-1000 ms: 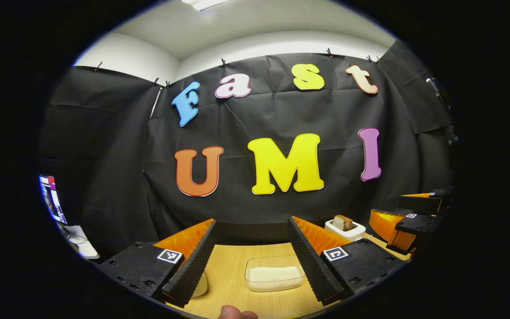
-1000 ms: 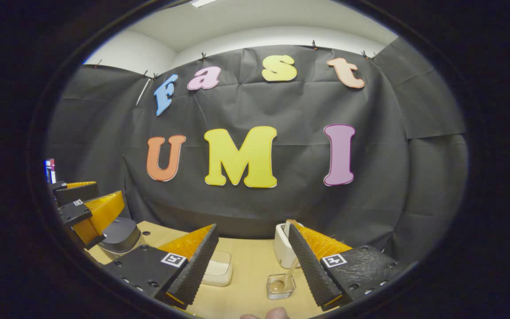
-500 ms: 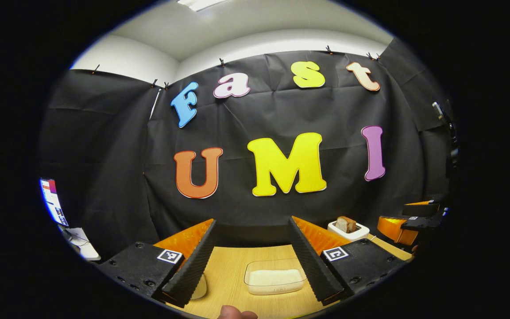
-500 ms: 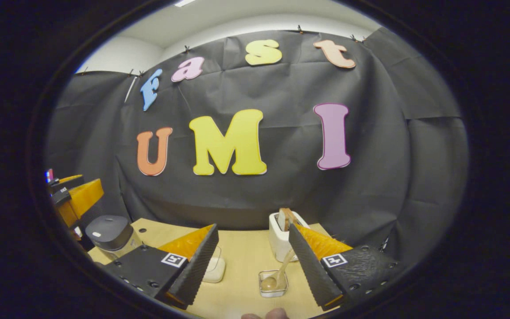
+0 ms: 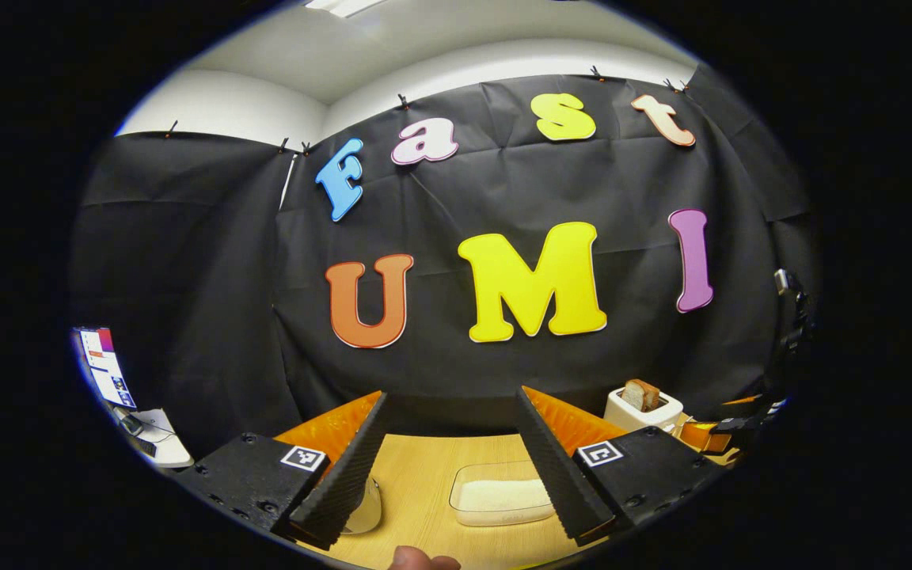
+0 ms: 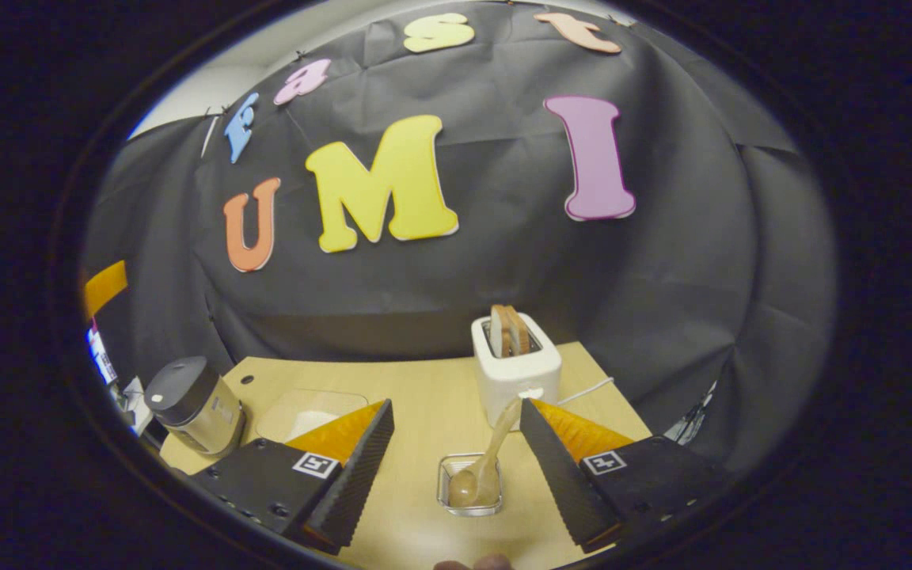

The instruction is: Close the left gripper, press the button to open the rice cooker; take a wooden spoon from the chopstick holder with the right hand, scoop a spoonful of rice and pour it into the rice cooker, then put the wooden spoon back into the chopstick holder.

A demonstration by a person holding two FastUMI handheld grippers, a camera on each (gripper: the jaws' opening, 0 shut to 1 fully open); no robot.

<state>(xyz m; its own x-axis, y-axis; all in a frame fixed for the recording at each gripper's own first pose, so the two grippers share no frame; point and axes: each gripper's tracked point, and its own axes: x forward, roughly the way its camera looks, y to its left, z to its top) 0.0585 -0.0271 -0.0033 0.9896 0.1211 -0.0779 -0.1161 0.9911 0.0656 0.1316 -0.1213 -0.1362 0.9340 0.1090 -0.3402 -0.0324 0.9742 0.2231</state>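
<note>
In the right gripper view, my right gripper (image 6: 456,404) is open above the wooden table (image 6: 424,380). Beyond its fingers stands a small clear chopstick holder (image 6: 446,500). A wooden spoon (image 6: 492,450) rests in it, bowl down, handle leaning up to the right. The rice cooker (image 6: 193,405), grey-lidded and closed, stands at the table's left. A clear box of white rice (image 6: 307,410) lies beside it. In the left gripper view, my left gripper (image 5: 450,393) is open with the rice box (image 5: 502,500) ahead between its fingers. The cooker (image 5: 366,511) peeks out behind the left finger.
A white toaster (image 6: 515,368) holding bread slices stands at the back of the table, just behind the holder, with a cord trailing right. The toaster (image 5: 643,405) also sits to the right in the left gripper view. A monitor (image 5: 104,367) glows at far left.
The right gripper has tipped downward and moved forward, so the table, toaster, cooker and spoon holder now show more fully. The left gripper has shifted slightly; both stay open.
</note>
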